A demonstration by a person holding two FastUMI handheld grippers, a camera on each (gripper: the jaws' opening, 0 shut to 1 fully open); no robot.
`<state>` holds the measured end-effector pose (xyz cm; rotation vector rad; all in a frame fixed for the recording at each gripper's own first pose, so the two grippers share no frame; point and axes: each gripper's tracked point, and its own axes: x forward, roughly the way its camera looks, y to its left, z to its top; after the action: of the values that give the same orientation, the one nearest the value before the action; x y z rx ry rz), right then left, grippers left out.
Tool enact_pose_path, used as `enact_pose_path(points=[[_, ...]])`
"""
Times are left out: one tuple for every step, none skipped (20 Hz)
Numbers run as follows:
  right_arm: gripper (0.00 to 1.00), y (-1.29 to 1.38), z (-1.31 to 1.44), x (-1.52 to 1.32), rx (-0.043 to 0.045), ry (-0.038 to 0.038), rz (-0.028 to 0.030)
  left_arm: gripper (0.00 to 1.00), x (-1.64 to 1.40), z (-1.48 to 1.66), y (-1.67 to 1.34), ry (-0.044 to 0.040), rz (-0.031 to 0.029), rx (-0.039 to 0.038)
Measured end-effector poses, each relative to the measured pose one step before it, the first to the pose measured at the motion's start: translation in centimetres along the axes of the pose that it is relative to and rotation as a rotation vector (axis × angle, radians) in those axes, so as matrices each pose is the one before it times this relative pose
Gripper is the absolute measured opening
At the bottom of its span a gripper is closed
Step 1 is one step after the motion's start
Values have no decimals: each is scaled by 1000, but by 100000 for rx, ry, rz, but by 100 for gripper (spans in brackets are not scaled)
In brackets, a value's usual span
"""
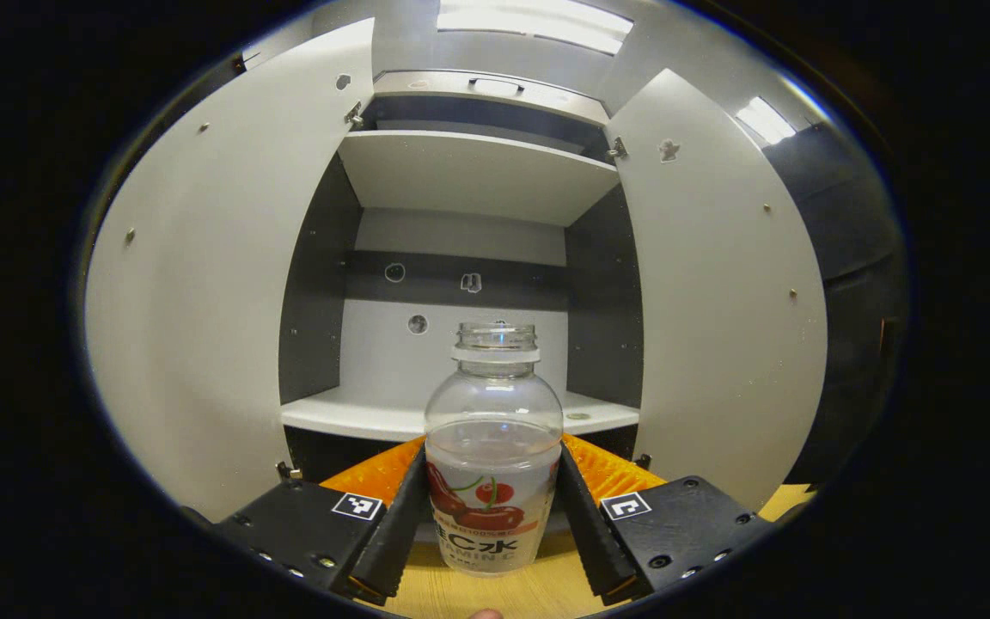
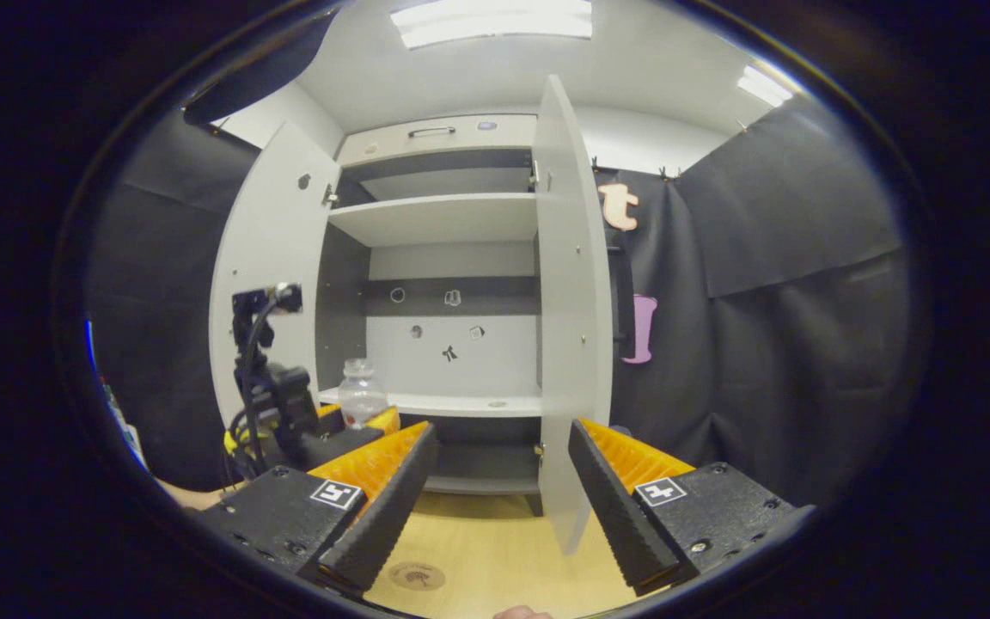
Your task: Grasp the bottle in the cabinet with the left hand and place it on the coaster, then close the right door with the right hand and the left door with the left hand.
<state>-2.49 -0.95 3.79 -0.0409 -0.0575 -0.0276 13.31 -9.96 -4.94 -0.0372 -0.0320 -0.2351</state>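
The cabinet is standing with both doors swung wide: the left door and the right door are flanking an interior with two shelves, an upper shelf and a lower shelf. In the right gripper view the right door is hanging edge-on, just beyond the right gripper, whose fingers are spread apart and gripping nothing above the wooden table. One bottle, clear, uncapped and upright, is sitting clenched between both fingers of the left gripper, in front of the lower shelf and over the table. The right gripper view is showing that bottle at the shelf's front edge. One round coaster is lying on the table near the right gripper's left finger.
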Motion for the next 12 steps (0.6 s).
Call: enact_pose_path(points=[[100,147,-141,-123,788,813,140,77,-1030,-1546,-734,665,-733,1607],[100,53,56,-185,1354,437,-31,77,-919,-1566,-750,1194,-776,1296],[99,33,82,-50,1156,263,-97,77,-937,-1666,-798,2018,-1001,591],[99,-20,259,-99,397,-57,-507,81,-934,-1937,-879,2544,-446,331],[100,-145,225,-82,-437,-116,-598,77,-681,-1952,-661,2831,-425,707],[100,-40,334,-13,-724,-103,-142,77,-720,-1846,-569,2674,-116,1147],[100,-81,339,-63,-777,-431,-18,77,-518,-1431,-312,1207,285,742],[100,-83,507,-47,-878,-780,-69,77,-281,-1106,-224,751,-490,-259],[100,-202,485,-118,-1198,-544,-360,77,-206,-970,-296,999,-639,-1092],[100,-98,428,-79,-930,-523,-298,81,-331,-827,-213,875,18,-1032],[100,-48,330,-64,-558,-568,-50,77,-215,-418,-5,-406,897,-687],[100,27,344,-42,92,-469,-78,77,-91,-513,135,-120,1162,-522]])
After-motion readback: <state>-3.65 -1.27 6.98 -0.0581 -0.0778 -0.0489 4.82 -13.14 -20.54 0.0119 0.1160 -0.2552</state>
